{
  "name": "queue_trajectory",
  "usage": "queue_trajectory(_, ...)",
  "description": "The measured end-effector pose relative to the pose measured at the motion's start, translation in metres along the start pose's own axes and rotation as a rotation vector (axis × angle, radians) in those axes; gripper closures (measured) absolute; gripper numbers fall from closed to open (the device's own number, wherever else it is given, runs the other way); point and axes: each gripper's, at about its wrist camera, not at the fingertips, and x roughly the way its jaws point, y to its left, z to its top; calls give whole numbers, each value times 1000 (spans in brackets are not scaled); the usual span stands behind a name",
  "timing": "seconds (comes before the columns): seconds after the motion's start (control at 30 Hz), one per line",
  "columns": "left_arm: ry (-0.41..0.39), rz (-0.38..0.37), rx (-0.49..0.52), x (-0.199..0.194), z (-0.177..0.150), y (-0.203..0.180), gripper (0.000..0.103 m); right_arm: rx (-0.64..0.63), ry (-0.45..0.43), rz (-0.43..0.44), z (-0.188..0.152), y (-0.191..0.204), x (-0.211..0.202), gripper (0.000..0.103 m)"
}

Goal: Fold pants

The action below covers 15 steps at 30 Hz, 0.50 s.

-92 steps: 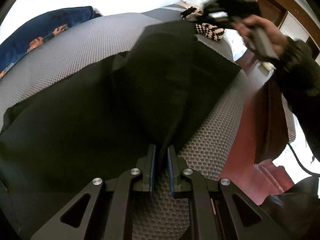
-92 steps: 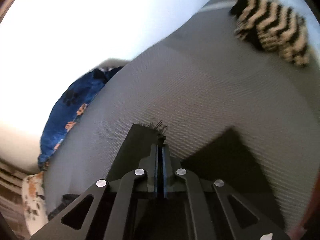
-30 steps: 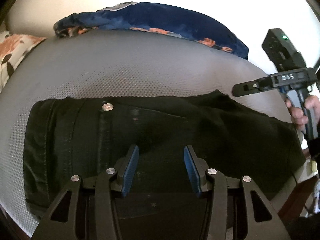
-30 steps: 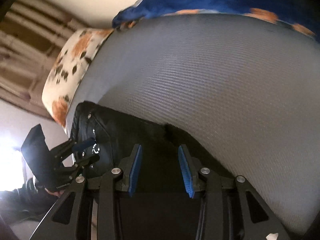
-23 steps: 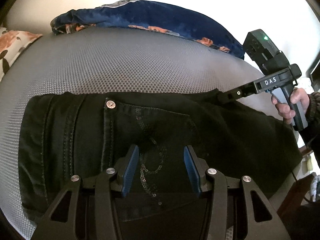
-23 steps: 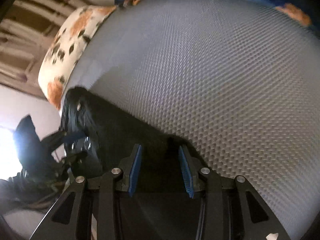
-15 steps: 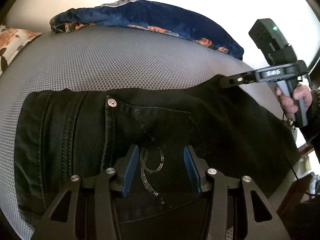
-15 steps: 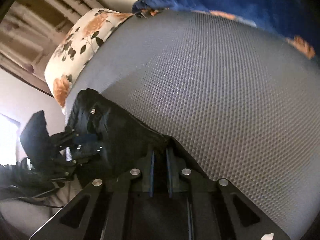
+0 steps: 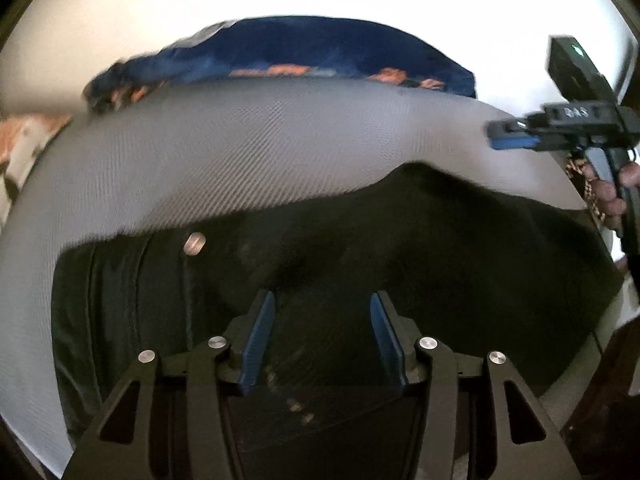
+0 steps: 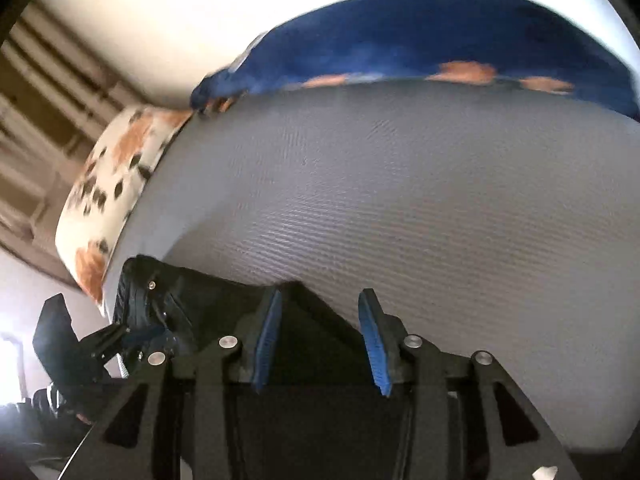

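Floral pillow (image 10: 108,196): at the mattress's left end. Grey mesh mattress (image 9: 240,148): bears black pants (image 9: 440,248), folded, along its near edge. Left gripper (image 9: 318,336): blue pads apart above the pants, jaws just widened, nothing gripped. Blue blanket (image 9: 304,56): at the far edge. Right gripper (image 10: 318,338): jaws just reopened, apart over the pants' corner.

Both wrist cameras look steeply down, close over the pants (image 9: 360,248) on the bed (image 10: 400,200), sharing the blue pillow (image 9: 304,56).
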Motion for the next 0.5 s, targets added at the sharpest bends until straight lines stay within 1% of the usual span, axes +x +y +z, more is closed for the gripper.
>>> queue_trajectory(0.03,-4,-12,14,0,5,-5,51,35,-21,-39,-5,-18,-20,65)
queue_trajectory(0.1,-17,-37,46,3,17,-18,50,97,-44,-91,-17,-53,-53,64)
queue_trajectory(0.13,-19,-43,61,6,22,-24,50,140,-62,-133,-26,-75,-72,64)
queue_trajectory(0.17,-22,-48,76,8,27,-31,50,187,-82,-195,-38,-101,-96,64)
queue_trajectory(0.3,-25,-88,115,26,48,-61,50,369,-115,-330,-86,-191,-161,64)
queue_trajectory(0.4,-1,-129,121,42,60,-81,50,482,-128,-377,-117,-243,-189,64)
queue_trajectory(0.5,23,-135,121,54,66,-97,50,539,-153,-350,-133,-278,-203,64)
